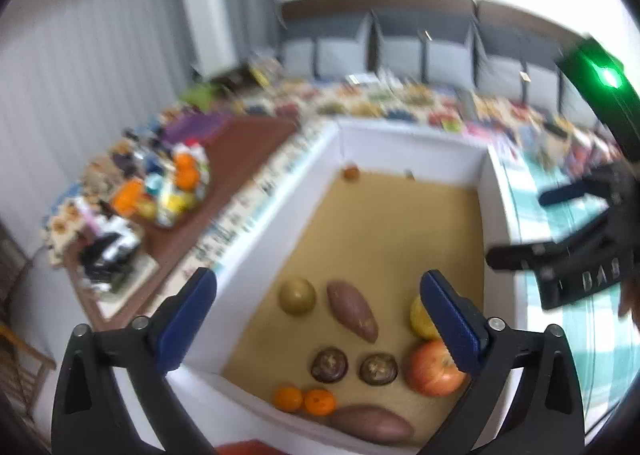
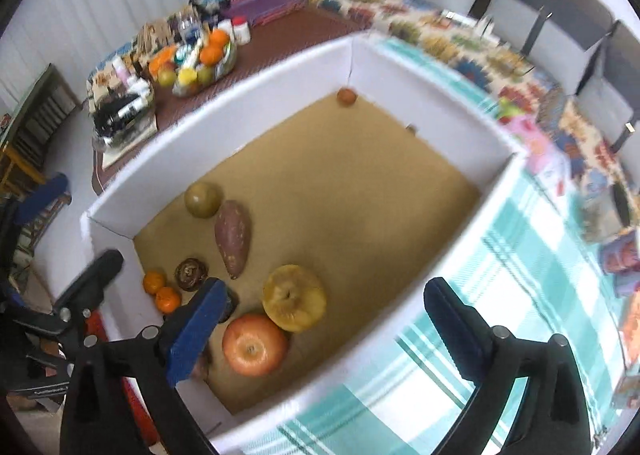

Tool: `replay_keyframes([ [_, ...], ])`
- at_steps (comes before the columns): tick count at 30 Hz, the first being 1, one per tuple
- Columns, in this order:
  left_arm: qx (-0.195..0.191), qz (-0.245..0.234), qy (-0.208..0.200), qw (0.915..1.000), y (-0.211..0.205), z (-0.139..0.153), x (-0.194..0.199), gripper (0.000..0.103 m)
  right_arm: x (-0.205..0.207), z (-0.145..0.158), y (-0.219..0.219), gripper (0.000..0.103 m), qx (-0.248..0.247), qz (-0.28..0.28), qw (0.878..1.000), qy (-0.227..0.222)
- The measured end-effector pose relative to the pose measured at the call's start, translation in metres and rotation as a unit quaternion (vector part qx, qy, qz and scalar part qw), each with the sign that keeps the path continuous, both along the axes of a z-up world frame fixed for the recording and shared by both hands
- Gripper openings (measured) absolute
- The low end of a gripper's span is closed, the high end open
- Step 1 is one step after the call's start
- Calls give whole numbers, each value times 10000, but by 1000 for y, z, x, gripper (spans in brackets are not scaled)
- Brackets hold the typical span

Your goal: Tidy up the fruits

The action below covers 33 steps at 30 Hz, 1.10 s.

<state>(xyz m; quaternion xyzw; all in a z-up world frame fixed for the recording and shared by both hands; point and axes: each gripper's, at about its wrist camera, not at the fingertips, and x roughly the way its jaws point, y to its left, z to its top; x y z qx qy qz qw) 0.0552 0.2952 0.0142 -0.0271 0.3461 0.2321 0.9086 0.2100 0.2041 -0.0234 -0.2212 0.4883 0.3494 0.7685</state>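
While both tools hang empty, jaws spread wide | left gripper (image 1: pixel 318 317) and right gripper (image 2: pixel 324 329) over white box (image 2: pixel 224 107) | red apple (image 2: pixel 255 343), yellow apple (image 2: pixel 294 303) near right | advice: descend squarely, straddle one fruit.

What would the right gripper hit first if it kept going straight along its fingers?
Probably the near white cardboard wall of the box, or just inside it the yellow dimpled fruit. The right gripper is open and empty; depth in the fisheye view is uncertain.
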Motion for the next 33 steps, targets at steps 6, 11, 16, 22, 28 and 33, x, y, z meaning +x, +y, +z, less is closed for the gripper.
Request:
replay_keyframes([
  [6,-342,175,1,9993,-5,15,-17,102,-33,19,-34,100,392,-308,9987,-122],
  [11,-180,411,315,9985,-12,8,-21,102,-48,7,-46,100,402,-601,9973,159],
  [16,-337,439,530,9971,-8,0,-23,102,-62,3,-41,100,291,-633,9973,221],
  [22,-625,367,754,9945,-1,-3,-23,102,-76,6,-29,100,227,-619,9977,172],
  [28,-942,309,1018,9899,8,-5,-26,102,-88,11,-19,100,209,-703,9970,265],
  [33,-950,248,1108,9890,10,-3,-27,102,-95,14,-15,100,218,-675,9972,226],
])
